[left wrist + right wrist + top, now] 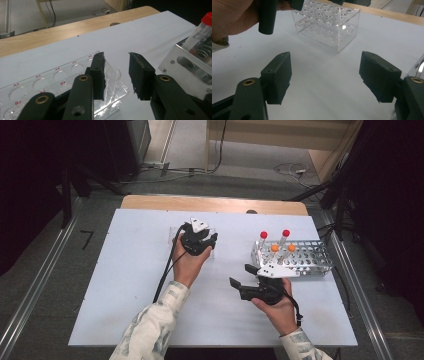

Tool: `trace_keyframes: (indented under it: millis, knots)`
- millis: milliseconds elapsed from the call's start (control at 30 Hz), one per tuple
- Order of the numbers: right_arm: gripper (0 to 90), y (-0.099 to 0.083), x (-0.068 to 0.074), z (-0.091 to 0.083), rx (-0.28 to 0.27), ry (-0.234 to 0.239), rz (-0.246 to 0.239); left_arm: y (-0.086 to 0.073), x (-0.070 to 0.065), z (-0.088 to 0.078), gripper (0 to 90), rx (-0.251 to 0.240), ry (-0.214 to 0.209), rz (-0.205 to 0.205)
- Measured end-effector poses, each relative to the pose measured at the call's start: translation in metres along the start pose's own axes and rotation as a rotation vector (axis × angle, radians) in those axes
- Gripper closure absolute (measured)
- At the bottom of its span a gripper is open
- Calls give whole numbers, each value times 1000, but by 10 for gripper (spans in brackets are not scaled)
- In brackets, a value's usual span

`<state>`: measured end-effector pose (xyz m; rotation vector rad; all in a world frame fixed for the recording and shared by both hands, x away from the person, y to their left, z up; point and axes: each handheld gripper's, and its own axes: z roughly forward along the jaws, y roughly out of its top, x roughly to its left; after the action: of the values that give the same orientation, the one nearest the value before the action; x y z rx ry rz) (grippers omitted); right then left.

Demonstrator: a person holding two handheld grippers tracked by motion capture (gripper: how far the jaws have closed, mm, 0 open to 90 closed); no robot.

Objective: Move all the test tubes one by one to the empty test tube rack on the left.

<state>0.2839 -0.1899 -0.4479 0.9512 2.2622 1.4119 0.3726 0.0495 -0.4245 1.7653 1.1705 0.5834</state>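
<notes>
Looking like tube-sorting work here. Hovering the left gripper [116,75] over the clear acrylic tube rack with labelled holes [32,87], jaws parted a little, with an uncapped clear plastic tube [112,82] standing upright in an end hole between them. Not pressing on it as far as visible, with a gap on the right side, so probably just letting go after seating it. Holding that gripper straight above the hole presumably to keep the tube vertical while dropping in.

Resting the right gripper [240,277] low over the white table sheet [130,285], jaws spread wide with nothing between them, parked just in front of the perforated metal rack [312,260], likely waiting for the next pick. Still sitting in that metal rack: two red-capped tubes [263,236] and two orange-capped ones [274,248], upright at its near-left end, handy for grabbing and carrying across to the clear rack.
</notes>
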Motion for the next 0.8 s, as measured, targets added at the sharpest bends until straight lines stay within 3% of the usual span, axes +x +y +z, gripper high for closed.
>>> trace_keyframes:
  millis: [33, 67, 133, 233, 367, 500, 800]
  knots:
    - [245, 0, 0, -1, -5, -3, -2, 1, 1, -2, 589, -1, -6, -8]
    - [245, 0, 0, -1, -5, -3, -2, 1, 2, -4, 589, -3, -14, -16]
    - [244, 0, -1, -3, -4, -13, -2, 3, 2, -8, 447, -16, -22, -33]
    - [244, -1, -2, -6, -7, -19, -3, 3, 1, -17, 384, -36, -40, -39]
    - [244, -2, -6, -12, -20, -34, 2, 1, 0, -24, 254, -24, -52, -33]
    - [245, -5, -10, -21, -20, -63, 2, -4, -1, -29, 187, -13, -79, -51]
    - [242, -17, -23, -42, -23, -116, 27, -14, -5, -39, 174, -28, -96, -50]
